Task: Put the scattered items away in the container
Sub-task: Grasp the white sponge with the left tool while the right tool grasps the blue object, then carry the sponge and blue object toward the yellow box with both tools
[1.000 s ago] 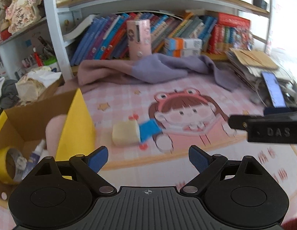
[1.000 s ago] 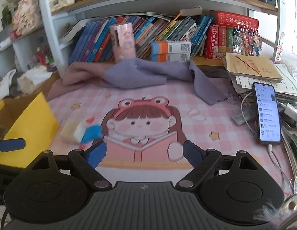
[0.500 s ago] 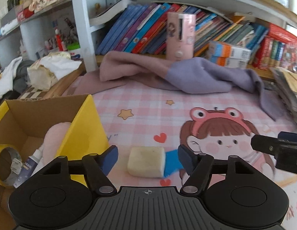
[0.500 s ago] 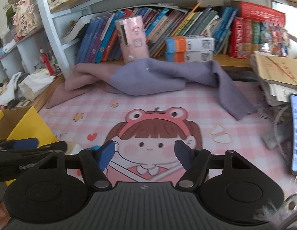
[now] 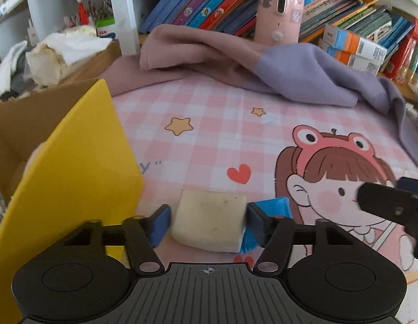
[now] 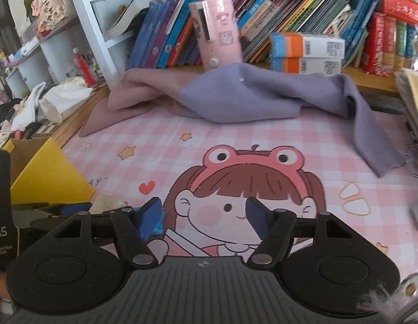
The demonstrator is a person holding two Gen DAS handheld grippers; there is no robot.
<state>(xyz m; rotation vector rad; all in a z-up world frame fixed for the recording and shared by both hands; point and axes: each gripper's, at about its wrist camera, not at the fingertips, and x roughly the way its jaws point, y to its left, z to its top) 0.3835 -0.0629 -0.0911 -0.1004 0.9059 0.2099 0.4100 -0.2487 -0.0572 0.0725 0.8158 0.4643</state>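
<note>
A cream block with a blue wrapper end (image 5: pixel 211 220) lies on the pink cartoon mat, just right of the cardboard box with a yellow flap (image 5: pixel 73 167). My left gripper (image 5: pixel 208 225) straddles the block and its jaws are closing. The right pad touches the block's blue end, while a thin gap shows at the left pad. In the right wrist view the block (image 6: pixel 109 202) peeks out at lower left beside the box (image 6: pixel 46 172). My right gripper (image 6: pixel 204 216) hovers open over the printed girl's face, with nothing between its fingers. Its finger (image 5: pixel 384 205) enters the left wrist view from the right.
A mauve and lilac cloth (image 5: pixel 263 64) lies crumpled at the back of the mat. Behind it stand a pink cylinder (image 5: pixel 279 8) and rows of books. A white shelf post (image 5: pixel 122 13) and a crumpled bag (image 5: pixel 60 51) are at back left.
The left gripper came down and in over the block, and its jaws narrowed around it. The right gripper moved left across the mat and its jaws narrowed too.
</note>
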